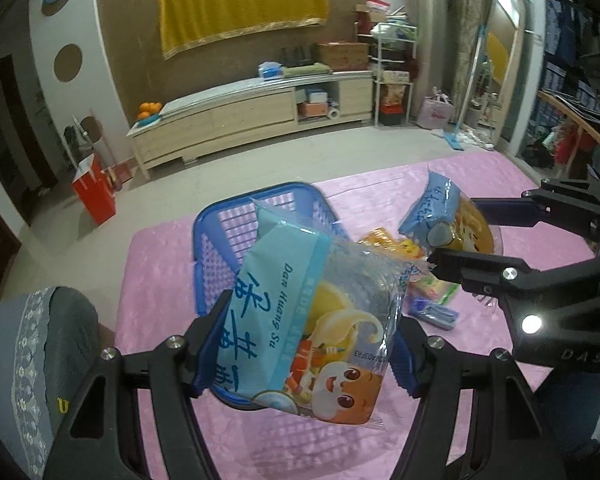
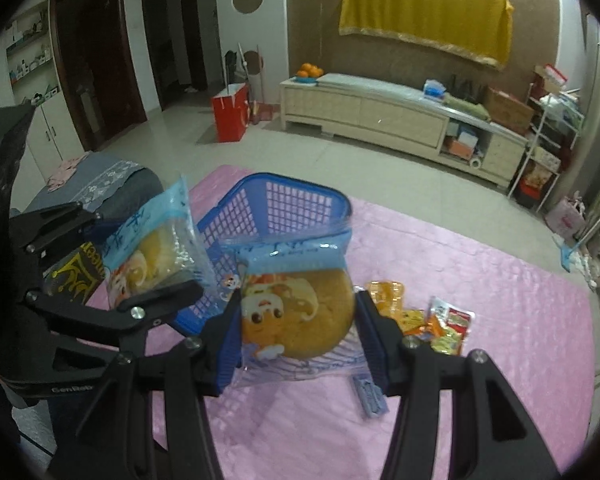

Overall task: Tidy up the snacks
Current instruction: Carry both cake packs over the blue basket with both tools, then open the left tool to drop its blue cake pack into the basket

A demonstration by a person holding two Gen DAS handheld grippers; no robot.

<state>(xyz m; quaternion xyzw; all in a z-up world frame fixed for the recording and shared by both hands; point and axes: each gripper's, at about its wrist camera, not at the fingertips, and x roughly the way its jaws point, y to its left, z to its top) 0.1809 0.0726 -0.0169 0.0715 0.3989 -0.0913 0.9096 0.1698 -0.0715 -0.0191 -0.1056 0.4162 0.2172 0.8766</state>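
My left gripper is shut on a blue egg-yolk pastry packet, held up in front of the blue plastic basket. My right gripper is shut on a second packet of the same kind, with a round golden pastry showing through it. Each gripper shows in the other's view: the right gripper with its packet at the right, the left gripper with its packet at the left. The basket stands on the pink cloth behind both packets.
Loose orange and yellow snack packets and a small blue-grey packet lie on the pink tablecloth to the basket's right. A black packet with gold print lies under the left gripper. A grey cushioned seat stands left of the table.
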